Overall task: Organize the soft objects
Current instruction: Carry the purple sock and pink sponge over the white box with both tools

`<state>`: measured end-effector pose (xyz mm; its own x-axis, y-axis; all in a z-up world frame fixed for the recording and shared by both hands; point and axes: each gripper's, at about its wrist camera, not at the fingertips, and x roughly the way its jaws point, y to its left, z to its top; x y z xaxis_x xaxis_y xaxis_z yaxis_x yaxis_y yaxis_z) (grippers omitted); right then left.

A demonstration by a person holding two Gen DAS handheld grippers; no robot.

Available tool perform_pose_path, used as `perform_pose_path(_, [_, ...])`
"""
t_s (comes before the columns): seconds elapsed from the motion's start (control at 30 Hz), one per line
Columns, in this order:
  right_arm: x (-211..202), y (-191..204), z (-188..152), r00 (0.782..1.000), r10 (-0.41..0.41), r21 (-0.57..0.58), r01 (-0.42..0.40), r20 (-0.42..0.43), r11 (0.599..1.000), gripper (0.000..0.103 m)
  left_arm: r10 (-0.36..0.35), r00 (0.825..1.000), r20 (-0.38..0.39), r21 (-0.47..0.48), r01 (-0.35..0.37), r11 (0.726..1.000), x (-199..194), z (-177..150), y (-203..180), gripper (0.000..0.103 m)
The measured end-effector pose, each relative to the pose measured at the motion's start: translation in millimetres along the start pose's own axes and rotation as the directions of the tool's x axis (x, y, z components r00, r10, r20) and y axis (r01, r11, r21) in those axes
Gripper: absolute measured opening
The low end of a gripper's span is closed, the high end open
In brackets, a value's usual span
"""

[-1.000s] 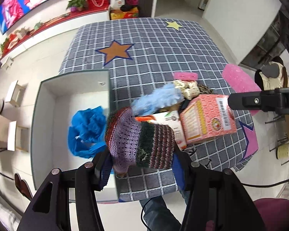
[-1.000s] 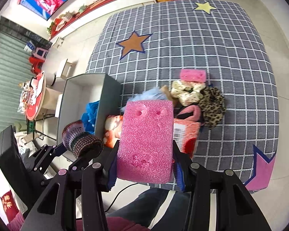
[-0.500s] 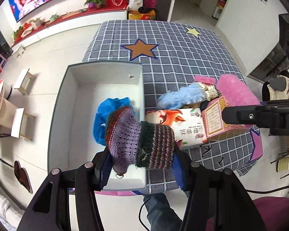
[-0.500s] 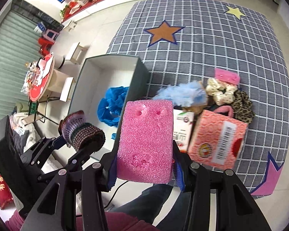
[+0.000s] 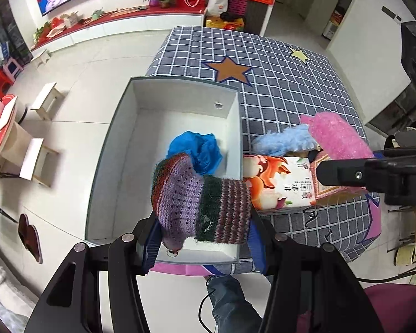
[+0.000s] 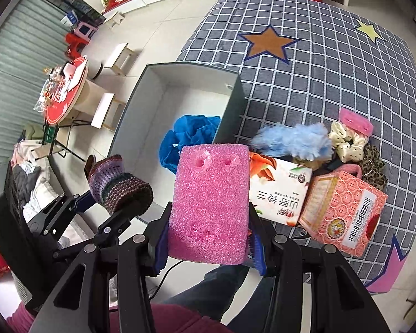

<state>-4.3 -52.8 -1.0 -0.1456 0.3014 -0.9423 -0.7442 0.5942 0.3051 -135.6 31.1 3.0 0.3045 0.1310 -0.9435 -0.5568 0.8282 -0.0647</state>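
Both tongs had carried left over the grey box, the left tongs clamping the knitted piece and the right tongs the pink foam block (presumably for dropping in).

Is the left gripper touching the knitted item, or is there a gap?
Touching. In the left wrist view, both blue pads of the left gripper press against the sides of the knitted item, which hangs between them.

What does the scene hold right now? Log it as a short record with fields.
left gripper: shut on knitted sock, above the near end of the box
right gripper: shut on pink foam block
box: open, white inside, on checked cloth
in box: blue cloth
beside box: tissue pack, pink carton, blue fluff, scrunchies
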Motion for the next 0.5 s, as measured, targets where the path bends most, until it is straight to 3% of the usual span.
perform_pose_path(0.5, [7.5,15.2,6.1,1.0,-0.012,-0.038,0.011,-0.026,0.999,0.049,0.007,1.0,0.005,-0.049,-0.007,0.999,3.7,-1.9,13.7,0.058])
